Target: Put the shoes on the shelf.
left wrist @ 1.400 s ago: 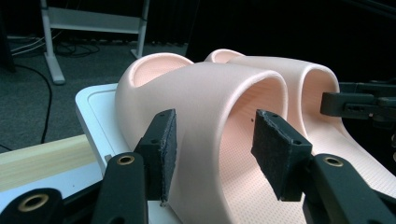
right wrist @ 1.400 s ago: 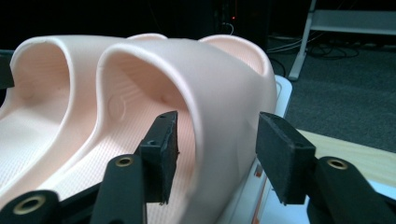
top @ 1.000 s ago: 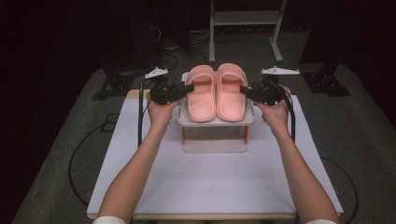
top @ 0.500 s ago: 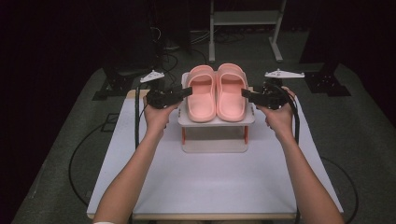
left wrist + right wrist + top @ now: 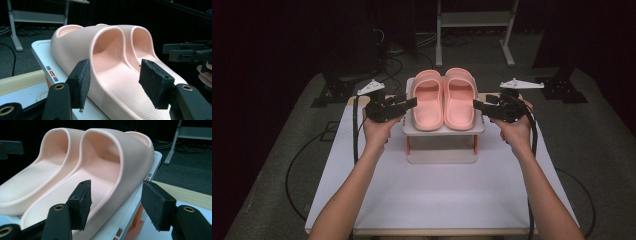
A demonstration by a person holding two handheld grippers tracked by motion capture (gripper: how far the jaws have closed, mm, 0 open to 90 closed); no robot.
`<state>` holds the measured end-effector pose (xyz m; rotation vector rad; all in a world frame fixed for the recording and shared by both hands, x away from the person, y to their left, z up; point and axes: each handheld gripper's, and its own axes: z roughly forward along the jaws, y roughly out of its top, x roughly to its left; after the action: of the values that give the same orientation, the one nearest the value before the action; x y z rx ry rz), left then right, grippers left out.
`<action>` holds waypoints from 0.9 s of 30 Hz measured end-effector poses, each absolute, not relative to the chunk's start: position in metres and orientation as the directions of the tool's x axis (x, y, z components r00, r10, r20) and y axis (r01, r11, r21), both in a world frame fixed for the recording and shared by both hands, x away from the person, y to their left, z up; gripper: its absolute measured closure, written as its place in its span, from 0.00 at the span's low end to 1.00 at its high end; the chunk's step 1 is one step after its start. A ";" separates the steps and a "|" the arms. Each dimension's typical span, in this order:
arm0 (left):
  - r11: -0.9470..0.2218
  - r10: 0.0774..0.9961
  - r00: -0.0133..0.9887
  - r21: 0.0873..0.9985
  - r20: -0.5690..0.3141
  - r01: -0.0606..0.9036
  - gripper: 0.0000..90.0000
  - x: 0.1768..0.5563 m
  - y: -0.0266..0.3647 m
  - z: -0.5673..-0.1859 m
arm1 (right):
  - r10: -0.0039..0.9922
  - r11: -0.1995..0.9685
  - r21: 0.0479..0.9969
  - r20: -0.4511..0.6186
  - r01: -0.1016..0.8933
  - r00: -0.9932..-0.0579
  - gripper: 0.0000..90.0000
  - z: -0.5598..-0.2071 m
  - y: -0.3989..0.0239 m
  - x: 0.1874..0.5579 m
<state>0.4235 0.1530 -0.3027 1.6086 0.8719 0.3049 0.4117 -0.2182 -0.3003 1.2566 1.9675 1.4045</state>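
Observation:
Two pink slippers, the left slipper point(image 5: 428, 100) point(image 5: 110, 67) and the right slipper point(image 5: 459, 97) point(image 5: 100, 170), lie side by side on a small white rack point(image 5: 443, 129), toes pointing away. My left gripper point(image 5: 411, 103) point(image 5: 115, 75) hovers just off the left slipper's outer edge. Its jaws have just been opening, and the pads stand apart with the slipper's rim beyond them, untouched. My right gripper point(image 5: 477, 105) point(image 5: 116, 197) mirrors it off the right slipper's outer edge. Its jaws have also just been opening, with nothing pressed between the pads.
The rack stands at the far middle of a white table point(image 5: 442, 200). Behind the table are a metal frame point(image 5: 472, 20), black stand bases point(image 5: 337, 87) and cables on the grey floor point(image 5: 297, 165).
Both hands have drawn a little outward from the slippers' sides, and a gap now shows between each gripper and its slipper. The slippers have not moved.

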 end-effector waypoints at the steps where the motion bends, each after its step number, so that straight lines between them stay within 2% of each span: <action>1: -0.001 0.679 0.684 0.932 -0.266 0.362 0.46 0.422 0.153 -0.302 | 0.845 0.084 0.900 0.164 0.428 -0.510 0.45 -0.301 -0.219 0.411; 9: -0.018 0.673 0.698 0.939 -0.243 0.344 0.43 0.406 0.159 -0.304 | 0.836 0.074 0.900 0.179 0.429 -0.519 0.44 -0.304 -0.225 0.400; 27: 0.022 0.660 0.696 0.933 -0.283 0.358 0.39 0.379 0.175 -0.314 | 0.828 0.064 0.908 0.184 0.415 -0.529 0.42 -0.311 -0.235 0.377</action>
<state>0.3788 0.1749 -0.3136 1.5880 0.8533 0.2842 0.3769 -0.2355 -0.3115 1.2390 1.9639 1.4596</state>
